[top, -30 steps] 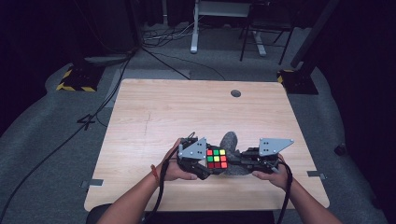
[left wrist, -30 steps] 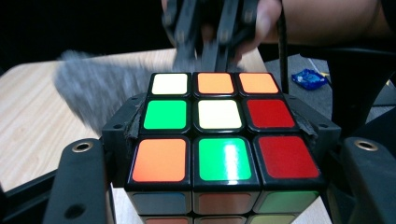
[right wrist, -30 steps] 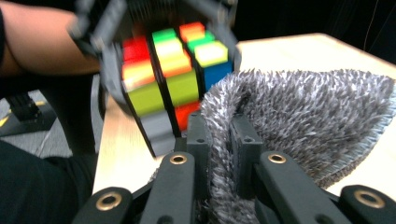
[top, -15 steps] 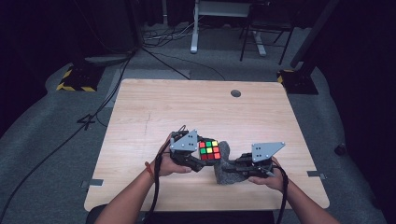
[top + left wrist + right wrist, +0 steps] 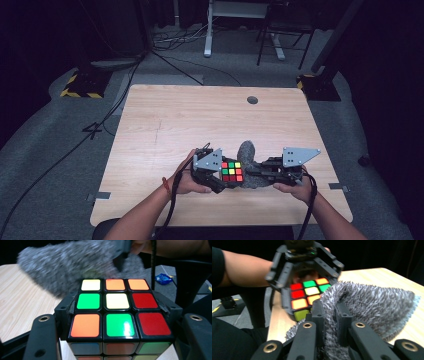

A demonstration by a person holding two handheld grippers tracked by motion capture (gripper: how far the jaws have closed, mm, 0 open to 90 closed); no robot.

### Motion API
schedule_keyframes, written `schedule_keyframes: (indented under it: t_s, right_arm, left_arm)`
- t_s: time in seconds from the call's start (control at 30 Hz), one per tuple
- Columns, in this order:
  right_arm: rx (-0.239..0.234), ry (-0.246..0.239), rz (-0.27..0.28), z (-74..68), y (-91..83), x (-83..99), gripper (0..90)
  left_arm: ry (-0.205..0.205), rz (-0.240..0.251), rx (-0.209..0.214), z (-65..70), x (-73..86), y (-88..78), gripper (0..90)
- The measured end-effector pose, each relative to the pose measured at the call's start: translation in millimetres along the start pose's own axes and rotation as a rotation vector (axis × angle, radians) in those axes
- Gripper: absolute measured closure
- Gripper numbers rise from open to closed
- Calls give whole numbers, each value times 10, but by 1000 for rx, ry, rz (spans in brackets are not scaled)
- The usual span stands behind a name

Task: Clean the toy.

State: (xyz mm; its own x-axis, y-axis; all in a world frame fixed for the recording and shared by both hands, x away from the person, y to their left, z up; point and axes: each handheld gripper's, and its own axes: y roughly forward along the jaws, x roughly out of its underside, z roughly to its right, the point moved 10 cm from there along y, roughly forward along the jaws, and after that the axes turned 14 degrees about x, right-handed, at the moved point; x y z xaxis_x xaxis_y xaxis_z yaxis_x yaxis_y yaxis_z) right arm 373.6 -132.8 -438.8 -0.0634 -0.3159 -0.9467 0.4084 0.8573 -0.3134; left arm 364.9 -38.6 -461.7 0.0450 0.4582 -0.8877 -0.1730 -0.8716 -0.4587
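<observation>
A scrambled colour cube [image 5: 231,171] [image 5: 116,307] [image 5: 308,293] sits near the table's front edge, clamped between the jaws of my left gripper [image 5: 220,177] [image 5: 116,315]. Its top face shows orange, green, red and pale yellow tiles. A grey fuzzy cloth [image 5: 246,152] [image 5: 67,265] [image 5: 372,302] lies bunched just right of the cube and touches it. My right gripper [image 5: 252,175] [image 5: 329,315] is shut on a fold of that cloth, right beside the cube. Across from it, the right gripper view also takes in the left gripper [image 5: 308,295] and its hand.
The wooden table [image 5: 200,120] has open room behind and to the left of the grippers. A round cable hole [image 5: 252,100] sits at its far edge. Stands, cables and a desk frame stand on the grey floor beyond.
Both grippers have shifted slightly right after a move left, with the cube and the cloth kept in their grip. The cloth now stands up higher behind the cube.
</observation>
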Motion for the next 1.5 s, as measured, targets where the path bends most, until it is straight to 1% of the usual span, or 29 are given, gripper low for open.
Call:
schedule_keyframes:
  t_s: [0.07,0.2,0.23,0.27,0.33,0.4,0.43,0.47,0.5,0.57,0.63,0.67,0.7,0.77,0.8,0.83,0.87,0.93,0.97,1.03,1.07,1.1,1.13,1.2,1.23,1.3,1.33,1.37,1.5]
  right_arm:
    - [2,1,-21,12,27,43,812]
    - [-4,-4,-63,1,93,134,812]
    - [-24,7,-66,-21,109,149,812]
    - [-24,7,-66,-21,109,149,812]
    - [-46,9,-74,-58,125,170,812]
    - [-62,1,-87,-97,140,194,812]
    - [-72,-1,-85,-115,139,191,811]
    - [-89,-4,-72,-144,122,163,812]
    - [-89,-4,-72,-144,122,163,812]
    - [-101,-15,-41,-187,84,95,811]
    - [-101,-22,-32,-198,65,66,811]
    - [-95,-23,1,-194,21,-8,811]
    - [-95,-23,1,-194,21,-8,811]
    - [-70,-26,12,-163,-2,-40,812]
    - [-60,-10,30,-131,-21,-63,811]
    - [-40,-10,33,-100,-25,-68,811]
    - [-40,-10,33,-100,-25,-68,811]
    - [-22,-3,42,-63,-38,-79,811]
    - [-10,-1,36,-35,-42,-72,812]
    - [-7,4,35,-19,-42,-65,812]
    - [-5,3,30,-10,-39,-55,812]
    - [-1,7,11,10,-20,-18,812]
    - [-1,7,11,10,-20,-18,812]
    - [3,-2,-20,17,20,45,812]
    - [-5,-4,-42,6,66,101,812]
    - [-11,-4,-52,-6,90,124,812]
    - [-11,-4,-52,-6,90,124,812]
    - [-26,-6,-67,-39,112,152,811]
    - [-43,-17,-82,-86,135,180,812]
  left_arm:
    - [1,8,2,9,-18,-13,334]
    - [11,28,-14,-4,-63,-76,334]
    - [9,34,-18,-4,-73,-91,334]
    - [9,42,-21,-11,-81,-111,334]
    - [10,48,-27,-29,-85,-148,334]
    - [4,56,-40,-51,-85,-184,334]
    - [1,63,-39,-60,-84,-197,334]
    - [-1,56,-49,-77,-70,-208,335]
    - [0,46,-62,-105,-51,-219,335]
    - [-22,58,-53,-127,-25,-222,335]
    - [-20,30,-63,-149,19,-196,335]
    - [-27,21,-47,-140,46,-142,335]
    - [-27,21,-47,-140,46,-142,335]
    - [-25,12,-44,-128,50,-108,335]
    - [-26,10,-27,-98,46,-63,335]
    - [-25,-1,-23,-82,53,-37,335]
    - [-25,-1,-23,-82,53,-37,335]
    - [-15,-11,-15,-45,46,6,335]
    - [-6,-9,-10,-18,19,26,334]
    - [-5,-5,-7,-14,8,25,334]
    - [-6,8,2,-6,-10,19,335]
    - [-5,13,3,-2,-20,12,335]
    - [-1,18,2,3,-33,-1,335]
    - [5,35,2,17,-75,-35,334]
    - [11,45,-1,23,-103,-60,334]
    - [17,63,-6,31,-140,-113,334]
    - [17,63,-6,31,-140,-113,334]
    - [15,70,-10,24,-147,-141,334]
    - [18,67,-19,-2,-139,-174,334]
